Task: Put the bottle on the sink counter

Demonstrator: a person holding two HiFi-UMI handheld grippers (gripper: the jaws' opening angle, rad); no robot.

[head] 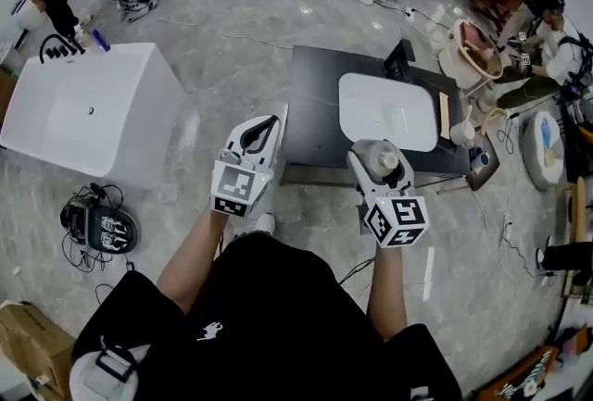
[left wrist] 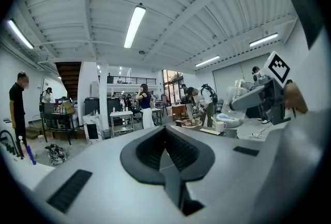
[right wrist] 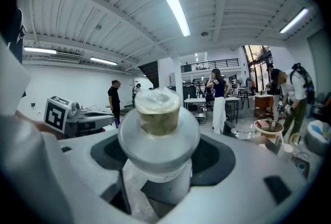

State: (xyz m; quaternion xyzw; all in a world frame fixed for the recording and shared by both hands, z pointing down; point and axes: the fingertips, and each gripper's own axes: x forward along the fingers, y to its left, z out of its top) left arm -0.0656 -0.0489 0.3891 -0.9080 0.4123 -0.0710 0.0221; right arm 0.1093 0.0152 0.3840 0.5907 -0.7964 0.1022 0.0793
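The bottle [head: 375, 155] sits between the fingers of the right gripper [head: 378, 169], which stand wide and clamp its pale body. The stoppered neck rises clear above them in the right gripper view [right wrist: 159, 123]. It hangs at the near edge of the sink counter [head: 315, 103] and is not yet set down.

The left gripper [head: 260, 132] is empty with its fingers pressed together [left wrist: 166, 153], just off the counter's near left corner.

To do this well, I would carry the bottle level over the dark top and lower it upright onto a bare patch. The fingers should part only once the base rests flat, since a tall, narrow bottle is likely to tip.

The white basin [head: 387, 112] fills the middle of the counter, so the open strip to its left looks the safest spot. On the right end stand a mug [head: 461, 132] and a pale board [head: 445, 117], which crowd that side. A white bathtub [head: 83, 112] stands well left of the counter, clear of the path.
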